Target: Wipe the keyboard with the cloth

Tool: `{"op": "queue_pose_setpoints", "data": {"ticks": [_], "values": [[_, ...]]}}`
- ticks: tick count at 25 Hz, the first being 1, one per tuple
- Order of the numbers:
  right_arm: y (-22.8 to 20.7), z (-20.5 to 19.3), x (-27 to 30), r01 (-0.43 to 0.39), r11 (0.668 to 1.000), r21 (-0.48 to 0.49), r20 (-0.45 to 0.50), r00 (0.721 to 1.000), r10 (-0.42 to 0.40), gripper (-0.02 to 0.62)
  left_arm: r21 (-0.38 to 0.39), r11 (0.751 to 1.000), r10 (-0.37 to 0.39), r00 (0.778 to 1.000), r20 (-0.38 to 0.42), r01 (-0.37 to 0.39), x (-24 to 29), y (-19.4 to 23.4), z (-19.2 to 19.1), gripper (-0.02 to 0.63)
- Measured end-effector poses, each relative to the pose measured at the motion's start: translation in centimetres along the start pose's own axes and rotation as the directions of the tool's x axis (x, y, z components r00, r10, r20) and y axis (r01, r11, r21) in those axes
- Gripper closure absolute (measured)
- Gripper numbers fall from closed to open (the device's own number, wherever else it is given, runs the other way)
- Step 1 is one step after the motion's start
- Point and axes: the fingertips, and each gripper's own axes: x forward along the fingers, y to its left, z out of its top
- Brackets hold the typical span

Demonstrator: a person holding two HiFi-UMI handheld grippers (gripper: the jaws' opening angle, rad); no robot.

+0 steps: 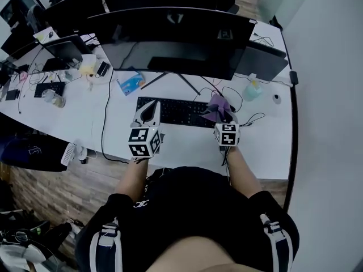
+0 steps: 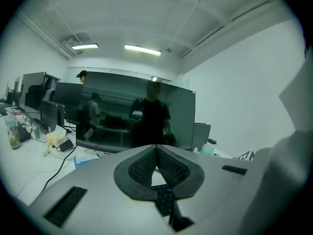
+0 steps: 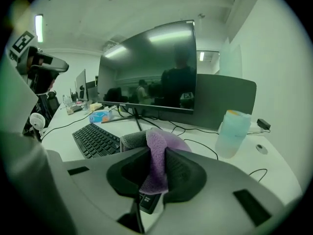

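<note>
Head view: my right gripper (image 1: 220, 117) carried the purple cloth (image 1: 215, 103) at the right end of the keyboard (image 1: 176, 112) on the white desk (image 1: 266, 146), with a monitor (image 1: 170, 38) behind. Wiping looked about to begin.

Left gripper view: my left gripper (image 2: 156, 150) was closed on nothing.

Right gripper view: the jaws pinched the cloth. Next, I judged, it needed lowering and sweeping leftward across the keys.
</note>
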Motion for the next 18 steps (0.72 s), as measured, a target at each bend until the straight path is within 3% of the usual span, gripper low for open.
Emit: {"op": "queue_pose_setpoints", "data": {"ticks": [10,18], "values": [[0.0,-3.5,1.2,0.008,1.0,0.024,-0.08,0.997,-0.006,0.506,-0.001,1.0,0.017,1.0,-0.008,-0.017,-1.1,0.9,-0.5,0.593],[1.1,-5.1,2.4,0.038,0.997,-0.06,-0.137,0.99,-0.046,0.512,-0.01,0.999,0.043,0.999,-0.006,-0.043,-2.8,2.6,-0.6,0.592]]}}
